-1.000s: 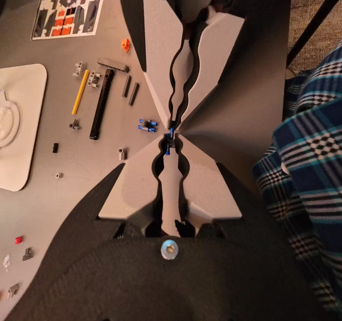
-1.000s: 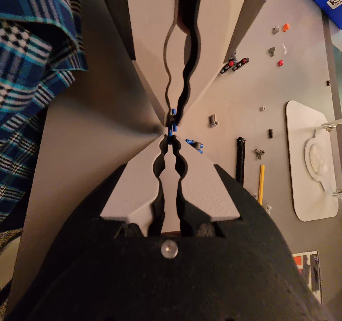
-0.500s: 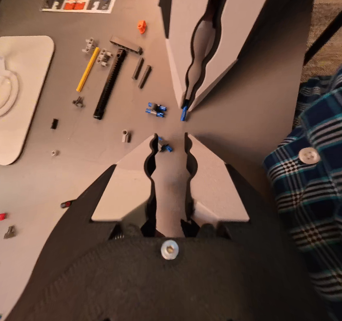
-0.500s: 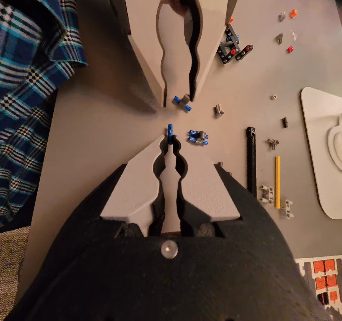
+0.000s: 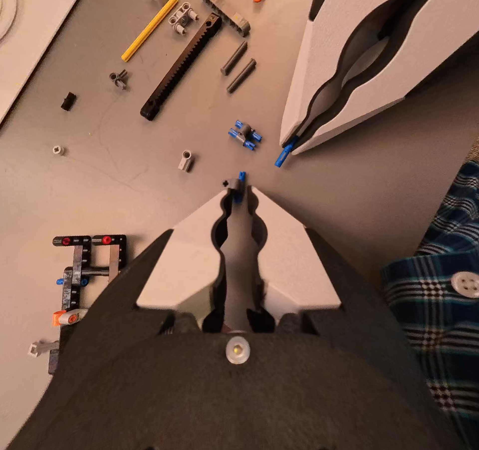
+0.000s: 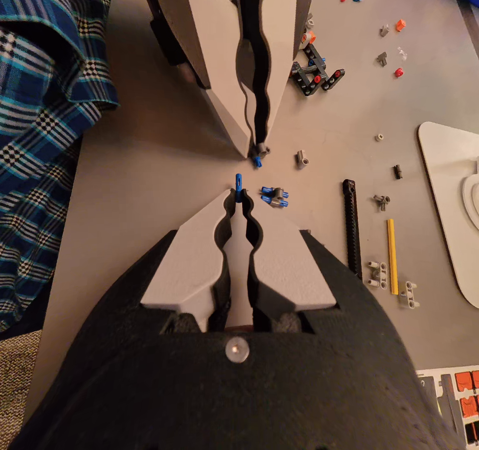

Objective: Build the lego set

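While the left hand-held gripper (image 5: pixel 237 191) pinches a grey connector with a blue pin (image 5: pixel 238 185) above the counter (image 5: pixel 129 199), the right hand-held gripper (image 6: pixel 239 195) pinches a lone blue pin (image 6: pixel 238 182). Beyond, another pinned connector (image 5: pixel 245 138) lies beside a black rack (image 5: pixel 181 66) and yellow axle (image 5: pixel 149 28).
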Tool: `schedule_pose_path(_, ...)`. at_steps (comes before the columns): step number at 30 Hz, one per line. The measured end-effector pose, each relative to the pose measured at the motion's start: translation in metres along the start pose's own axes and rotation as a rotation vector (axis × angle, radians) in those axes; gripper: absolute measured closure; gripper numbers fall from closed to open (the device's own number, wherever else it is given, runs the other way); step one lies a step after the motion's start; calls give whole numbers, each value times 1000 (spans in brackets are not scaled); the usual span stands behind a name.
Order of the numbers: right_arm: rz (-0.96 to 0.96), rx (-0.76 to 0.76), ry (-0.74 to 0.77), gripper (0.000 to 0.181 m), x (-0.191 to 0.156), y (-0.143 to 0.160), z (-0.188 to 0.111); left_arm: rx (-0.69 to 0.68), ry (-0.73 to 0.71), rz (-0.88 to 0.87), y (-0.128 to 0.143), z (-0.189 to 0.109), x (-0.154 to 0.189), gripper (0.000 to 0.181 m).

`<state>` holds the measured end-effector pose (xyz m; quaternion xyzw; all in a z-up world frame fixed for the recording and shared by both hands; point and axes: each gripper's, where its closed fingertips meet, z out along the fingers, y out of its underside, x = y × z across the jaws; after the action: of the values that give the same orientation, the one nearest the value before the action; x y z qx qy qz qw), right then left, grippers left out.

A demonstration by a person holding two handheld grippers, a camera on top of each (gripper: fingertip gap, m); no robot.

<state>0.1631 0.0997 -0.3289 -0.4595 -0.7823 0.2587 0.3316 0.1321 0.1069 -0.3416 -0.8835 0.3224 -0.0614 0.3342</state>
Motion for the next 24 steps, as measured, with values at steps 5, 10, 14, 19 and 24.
schedule_pose_path(5, 15, 15, 11, 179, 1, -5, -3, 3, -21, 68, 0, -3, -4, 154)
schedule_pose_path(10, 23, 16, 12, 179, 2, -8, -2, 3, 19, 148, -3, -1, -6, 148)
schedule_pose_path(14, 28, 22, 11, 179, 2, -10, -1, 0, 36, 163, -5, 3, -8, 165)
schedule_pose_path(19, 32, 27, 11, 179, 2, -11, 0, 18, 28, 196, -5, 2, -8, 165)
schedule_pose_path(24, 37, 36, 10, 179, 1, -11, -1, 28, 37, 236, -3, -1, -1, 162)
